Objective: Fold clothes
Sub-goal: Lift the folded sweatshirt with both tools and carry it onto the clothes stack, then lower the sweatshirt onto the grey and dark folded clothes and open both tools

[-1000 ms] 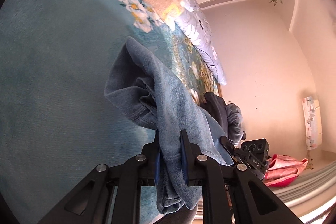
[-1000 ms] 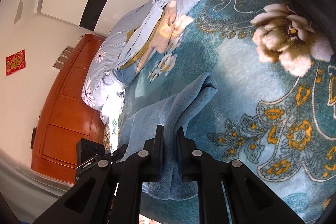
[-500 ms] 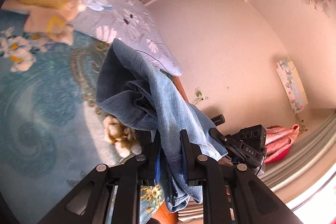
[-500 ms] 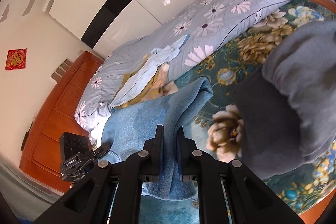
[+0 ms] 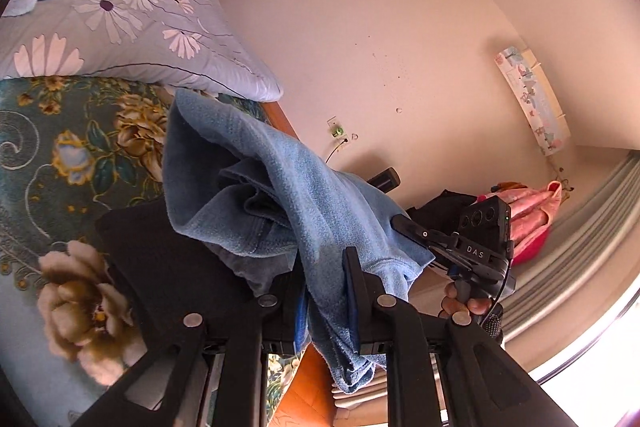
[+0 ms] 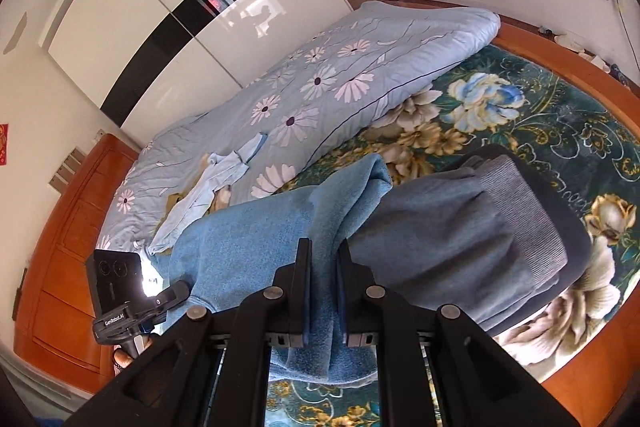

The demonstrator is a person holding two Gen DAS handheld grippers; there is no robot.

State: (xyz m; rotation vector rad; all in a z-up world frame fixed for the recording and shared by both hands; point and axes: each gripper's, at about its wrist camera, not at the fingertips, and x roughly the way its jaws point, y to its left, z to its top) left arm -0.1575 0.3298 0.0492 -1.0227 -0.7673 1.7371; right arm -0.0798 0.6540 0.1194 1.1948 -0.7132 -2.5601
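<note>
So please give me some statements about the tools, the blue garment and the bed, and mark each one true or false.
1. Both tools hold the same blue garment. True: the left tool and the right tool are each shut on it.
2. The blue garment lies flat on the bed. False: it hangs lifted between the tools.
3. A folded grey garment lies on the floral blanket. True.
4. The quilt has red stripes. False: it is light blue with daisies.

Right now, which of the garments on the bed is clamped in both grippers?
The blue fleece garment: the left gripper and right gripper are each shut on it. The grey folded garment and pale blue garment lie untouched.
</note>
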